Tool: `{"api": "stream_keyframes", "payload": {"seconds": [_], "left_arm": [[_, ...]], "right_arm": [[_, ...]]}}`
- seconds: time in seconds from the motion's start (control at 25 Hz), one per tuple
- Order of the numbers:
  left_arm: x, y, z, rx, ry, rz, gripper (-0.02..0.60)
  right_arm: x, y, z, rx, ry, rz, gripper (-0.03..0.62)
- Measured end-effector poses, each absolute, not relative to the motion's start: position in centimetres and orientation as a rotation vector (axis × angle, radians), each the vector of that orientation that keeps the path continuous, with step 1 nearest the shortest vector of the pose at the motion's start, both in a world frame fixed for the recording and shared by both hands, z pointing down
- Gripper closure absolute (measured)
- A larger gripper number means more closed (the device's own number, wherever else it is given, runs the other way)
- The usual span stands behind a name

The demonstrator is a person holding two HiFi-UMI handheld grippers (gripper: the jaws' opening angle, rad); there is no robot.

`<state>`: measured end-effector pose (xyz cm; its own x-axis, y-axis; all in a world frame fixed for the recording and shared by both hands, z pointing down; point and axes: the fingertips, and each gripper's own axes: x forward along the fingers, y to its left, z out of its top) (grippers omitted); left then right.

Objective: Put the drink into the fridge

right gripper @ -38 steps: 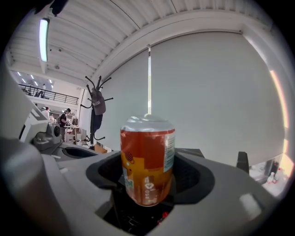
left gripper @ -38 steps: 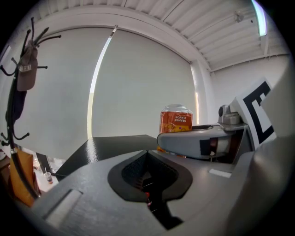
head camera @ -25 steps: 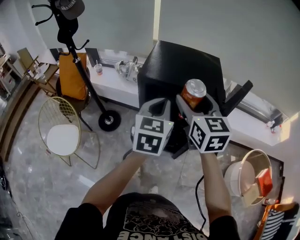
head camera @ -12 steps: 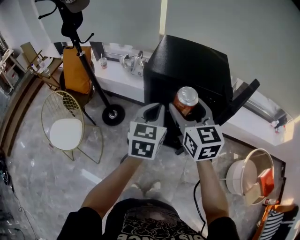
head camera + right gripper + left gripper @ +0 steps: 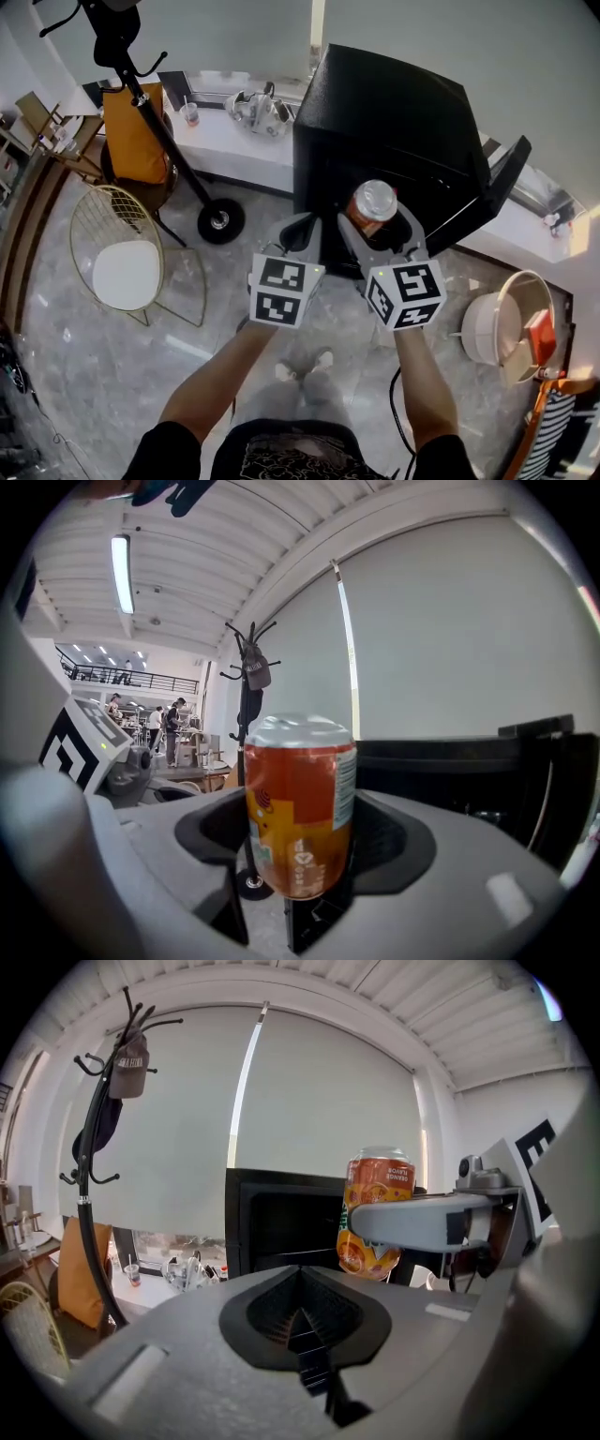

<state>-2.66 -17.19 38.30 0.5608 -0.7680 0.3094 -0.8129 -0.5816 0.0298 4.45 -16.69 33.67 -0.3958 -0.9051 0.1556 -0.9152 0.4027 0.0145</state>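
Observation:
An orange drink can (image 5: 373, 208) stands upright between the jaws of my right gripper (image 5: 377, 223), which is shut on it. It is held in front of the black fridge (image 5: 394, 112), whose door (image 5: 489, 187) hangs open to the right. In the right gripper view the can (image 5: 300, 803) fills the middle between the jaws, with the dark fridge (image 5: 469, 766) behind it. My left gripper (image 5: 302, 232) hovers just left of the can, shut and holding nothing. The left gripper view shows the can (image 5: 377, 1211) at the right and the fridge's dark opening (image 5: 281, 1227) ahead.
A coat stand's round base (image 5: 220, 223) and a wire chair with a white seat (image 5: 127, 272) stand on the floor at the left. A white ledge (image 5: 234, 141) with a cup and small items runs behind them. A white bin (image 5: 502, 328) sits at the right.
Both grippers and the held can have come a little lower in the head view, and the fridge now shows larger above them. The grip on the can is unchanged.

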Motion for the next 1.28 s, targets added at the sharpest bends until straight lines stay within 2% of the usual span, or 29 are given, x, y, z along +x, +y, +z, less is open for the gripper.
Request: {"api": "stream_keyframes", "payload": {"seconds": [0.4,1.28], "left_arm": [[-2.8,-17.7,44.4,2.662,-1.225,0.450,0.577],[1.4,-23.9,56.1,2.618,-1.266,0.428,0.577]], "right_arm": [[4.2,-18.3,41.6,1.754,-2.442,0.172,0.269],[7.6,-27.7,55.8,1.745,-2.470,0.116,0.269]]}}
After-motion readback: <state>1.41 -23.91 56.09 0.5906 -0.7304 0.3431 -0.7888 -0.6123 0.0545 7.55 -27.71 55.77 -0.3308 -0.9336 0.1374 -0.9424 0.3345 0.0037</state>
